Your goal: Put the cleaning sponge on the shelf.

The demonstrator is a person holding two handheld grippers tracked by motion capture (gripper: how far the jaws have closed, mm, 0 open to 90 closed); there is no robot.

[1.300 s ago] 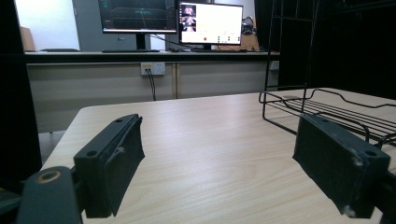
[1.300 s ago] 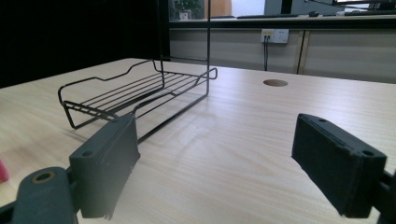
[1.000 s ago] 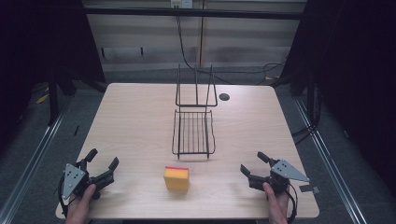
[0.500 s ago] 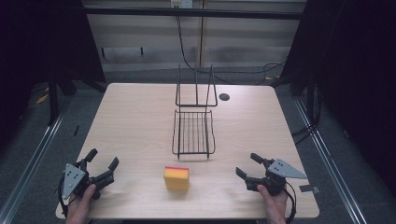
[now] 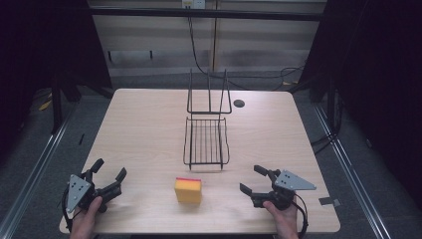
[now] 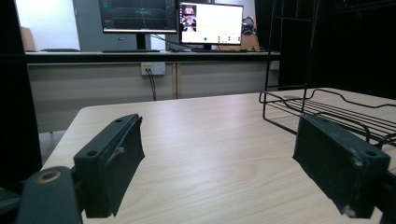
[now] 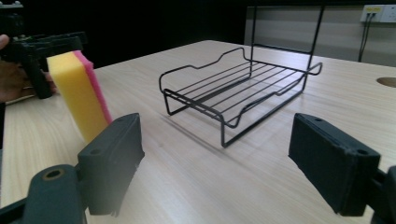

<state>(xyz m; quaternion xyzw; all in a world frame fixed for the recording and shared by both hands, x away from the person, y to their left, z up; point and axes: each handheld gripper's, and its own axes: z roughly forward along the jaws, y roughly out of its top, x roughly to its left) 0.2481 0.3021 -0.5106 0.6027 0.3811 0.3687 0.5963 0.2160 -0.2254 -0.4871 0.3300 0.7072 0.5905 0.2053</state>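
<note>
- Right now the sponge stands on edge near the front of the wooden table, yellow body with a pink layer along its top, just in front of the black wire rack.
- Over on the right, the right gripper sits low above the table, jaws spread wide after easing in a touch, nothing between them. It's angled toward the sponge, well apart from it.
- From the right gripper view, the sponge shows at the left just beyond the left jaw, and the wire rack lies straight ahead.
- On the other side, the left gripper rests by the front left corner, jaws wide and empty.
- In the left gripper view, bare table runs between the jaws, with the rack's corner showing at the right.
</note>
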